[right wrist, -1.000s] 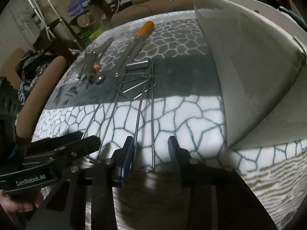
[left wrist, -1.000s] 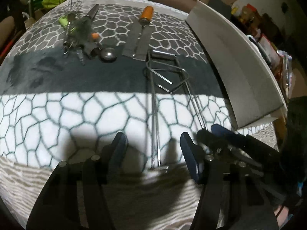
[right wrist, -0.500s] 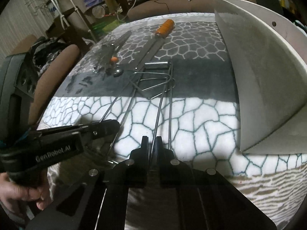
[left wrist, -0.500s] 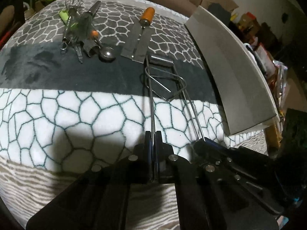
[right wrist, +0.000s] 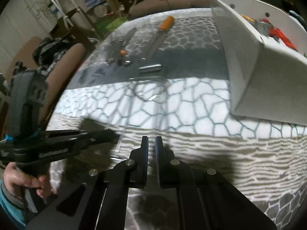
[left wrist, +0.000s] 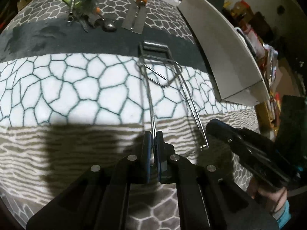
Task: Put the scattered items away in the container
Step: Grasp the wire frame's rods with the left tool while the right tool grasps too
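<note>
Two hand-held grippers work low in the frames over a patterned blanket (left wrist: 57, 76). In the left wrist view the left gripper (left wrist: 153, 134) is pressed together on one long leg of the chrome wire rack (left wrist: 151, 105), pinching it just above the bottom centre. The rack runs up the middle of the frame, and its looped far end lies on the blanket's dark band.

The rack's other leg ends free, just beside the tip of the right gripper (left wrist: 211, 126) at lower right. In the right wrist view that gripper's jaws are opening, with a narrow gap showing. The view is blurred, and no wire can be made out between them.

The white container (left wrist: 230, 57) stands at the right edge. An orange-handled scraper (left wrist: 137, 13) and a heap of utensils (left wrist: 84, 13) lie at the top.
</note>
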### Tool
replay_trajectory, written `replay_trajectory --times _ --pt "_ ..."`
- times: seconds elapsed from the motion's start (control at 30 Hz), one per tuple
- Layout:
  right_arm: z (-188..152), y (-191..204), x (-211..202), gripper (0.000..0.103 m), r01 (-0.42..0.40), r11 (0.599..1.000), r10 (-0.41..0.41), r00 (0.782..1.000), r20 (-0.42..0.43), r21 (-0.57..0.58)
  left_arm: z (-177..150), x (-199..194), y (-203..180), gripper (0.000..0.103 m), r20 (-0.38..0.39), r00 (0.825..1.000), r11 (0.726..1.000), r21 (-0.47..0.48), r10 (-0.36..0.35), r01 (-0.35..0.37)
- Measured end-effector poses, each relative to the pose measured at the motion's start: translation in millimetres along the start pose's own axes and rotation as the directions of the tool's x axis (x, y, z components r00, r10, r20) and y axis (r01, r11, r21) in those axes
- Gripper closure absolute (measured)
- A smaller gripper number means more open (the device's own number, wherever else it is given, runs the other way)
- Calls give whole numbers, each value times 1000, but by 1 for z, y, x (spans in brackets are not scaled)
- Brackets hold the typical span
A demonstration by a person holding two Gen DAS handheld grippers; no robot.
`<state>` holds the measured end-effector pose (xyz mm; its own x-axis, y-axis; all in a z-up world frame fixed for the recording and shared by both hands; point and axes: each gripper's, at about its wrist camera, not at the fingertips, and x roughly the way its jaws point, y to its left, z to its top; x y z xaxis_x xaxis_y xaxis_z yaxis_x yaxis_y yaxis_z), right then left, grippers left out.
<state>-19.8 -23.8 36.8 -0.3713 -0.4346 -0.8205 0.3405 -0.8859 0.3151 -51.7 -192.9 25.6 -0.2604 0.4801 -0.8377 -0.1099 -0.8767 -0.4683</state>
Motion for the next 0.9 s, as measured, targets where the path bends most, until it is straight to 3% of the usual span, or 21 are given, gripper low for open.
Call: replay_trajectory --times 0.07,0.13,0.17,0.27,0.53,0.6,0.67,0.8,0.83,0.9 --pt "3 -7 8 81 -5 999 6 1000 -5 36 2 -1 6 89 8 1000 1000 -20 -4 4" --pt "7 -8 17 71 3 999 -2 1000 -26 37 5 -1 5 77 35 998 999 -22 43 -42" --pt "7 -6 21 71 14 1000 -14 999 -32 24 6 -1 5 64 43 997 998 -18 68 -67" --pt "9 -6 24 70 24 1000 -23 1000 -21 10 12 4 0 56 50 996 998 -13 69 -68" --pt "5 -2 13 69 33 999 -33 999 7 -9 8 14 -20 60 61 980 975 102 191 -196" --pt "4 -3 9 69 27 1000 -27 999 25 5 8 14 -19 73 65 976 971 109 207 -213" --pt "3 -4 4 49 0 1000 -1 999 47 17 8 13 -17 82 64 977 972 103 206 -211" --pt "2 8 11 48 5 999 -4 1000 18 -32 6 12 -16 84 42 986 982 90 163 -167" --pt "1 10 14 50 11 999 -11 1000 5 -42 6 14 -18 84 35 988 984 87 150 -153" --pt "-5 14 24 74 -12 998 10 999 -35 -64 4 16 -23 84 27 990 985 100 138 -140"
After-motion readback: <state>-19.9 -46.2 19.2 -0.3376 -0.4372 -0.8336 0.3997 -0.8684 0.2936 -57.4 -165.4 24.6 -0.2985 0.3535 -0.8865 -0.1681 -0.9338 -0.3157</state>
